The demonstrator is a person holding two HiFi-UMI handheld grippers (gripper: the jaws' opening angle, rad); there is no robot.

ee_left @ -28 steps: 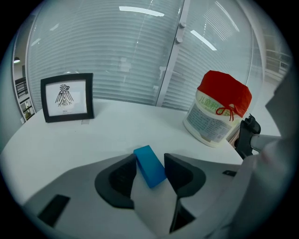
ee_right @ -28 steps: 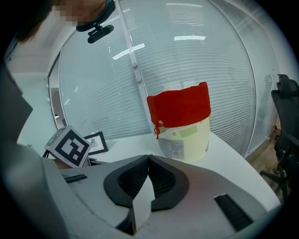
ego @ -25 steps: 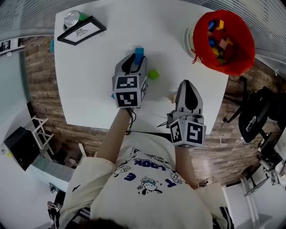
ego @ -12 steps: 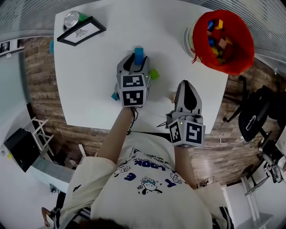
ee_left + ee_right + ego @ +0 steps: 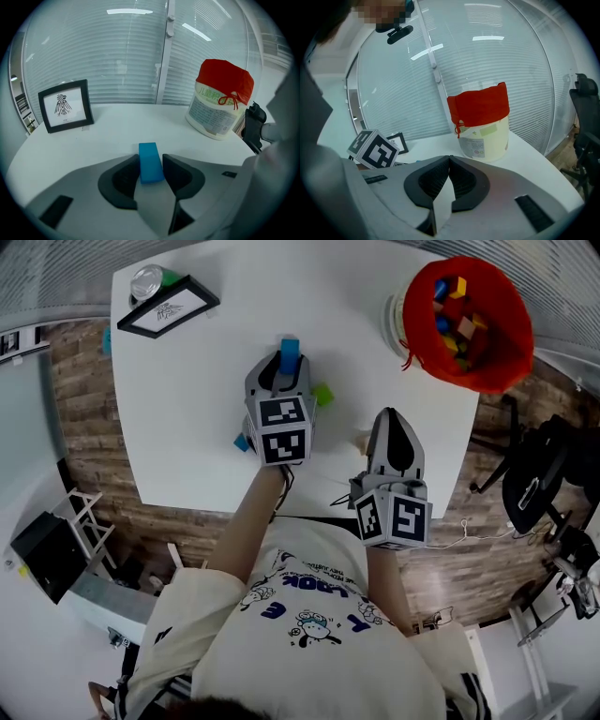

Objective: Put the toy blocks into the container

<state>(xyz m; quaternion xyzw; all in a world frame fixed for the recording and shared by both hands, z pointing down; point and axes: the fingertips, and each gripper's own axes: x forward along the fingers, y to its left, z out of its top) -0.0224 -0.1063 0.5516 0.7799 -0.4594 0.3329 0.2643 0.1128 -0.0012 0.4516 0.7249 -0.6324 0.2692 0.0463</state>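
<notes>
Left tool has edged right, jaws just closing to grip the upright blue block on the counter. Lift straight, then cross to the red-lined container; right tool closed, empty.

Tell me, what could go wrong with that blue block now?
1. The left gripper has just been closing on the blue block, which sits only at the jaw tips. It might slip out when lifted.
2. The green block lies right beside that gripper and could get knocked away.
3. The container stands by the table's far corner, so a bump might tip it off.
</notes>
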